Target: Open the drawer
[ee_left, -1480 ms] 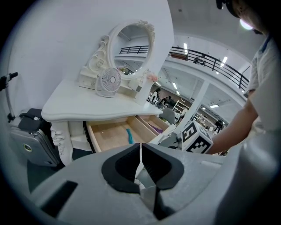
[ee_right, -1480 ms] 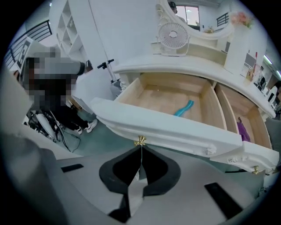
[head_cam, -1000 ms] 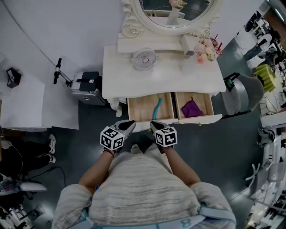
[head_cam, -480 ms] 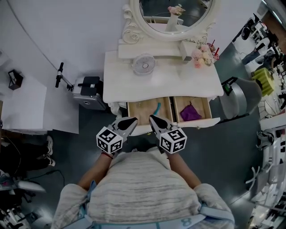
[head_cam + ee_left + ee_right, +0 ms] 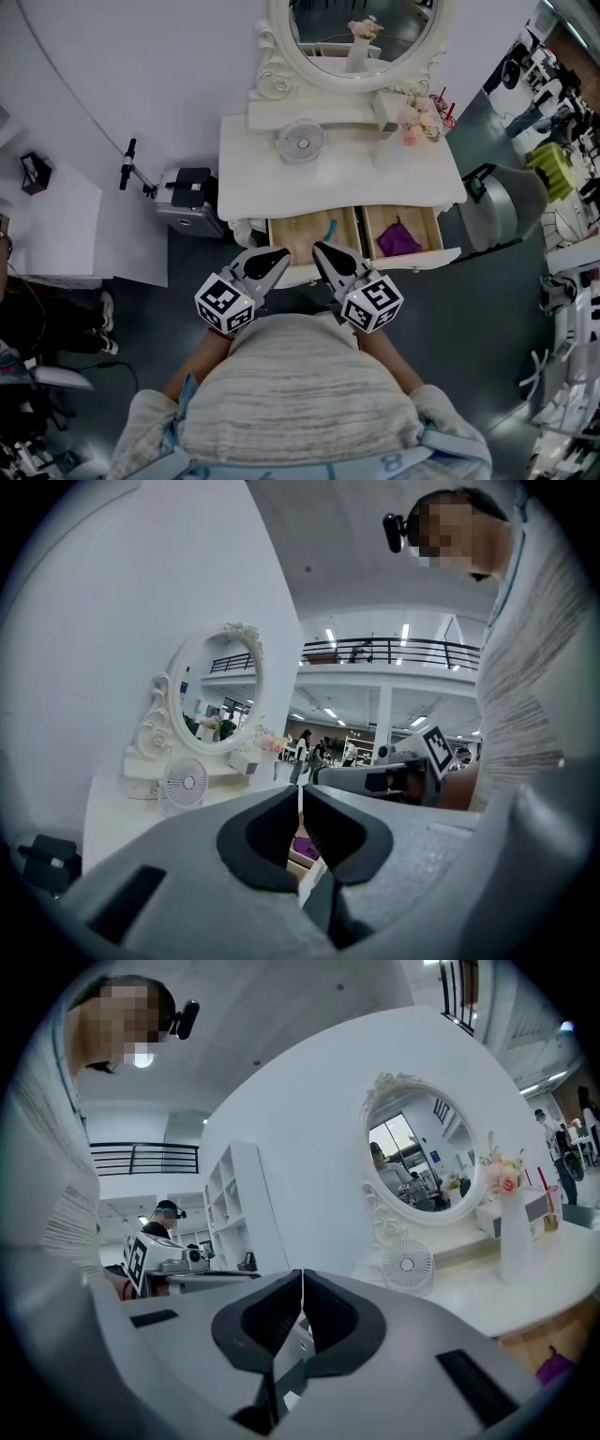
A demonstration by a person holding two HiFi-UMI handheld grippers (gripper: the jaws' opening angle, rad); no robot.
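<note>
in front of your chest, just short of the white dressing table point(image 5: 375, 178), you hold the left gripper point(image 5: 278, 254) and the right gripper point(image 5: 320, 249) side by side, each with its jaws pressed together on nothing and its tip pointing toward the table. under the tabletop both drawers stand pulled out: the left drawer point(image 5: 298, 234) shows a teal strip point(image 5: 330, 228) on its wooden floor, the right drawer point(image 5: 422, 228) a purple cloth point(image 5: 397, 239). on top sit a small round fan point(image 5: 300, 141) and pink flowers point(image 5: 411, 122) below the oval mirror point(image 5: 361, 28).
</note>
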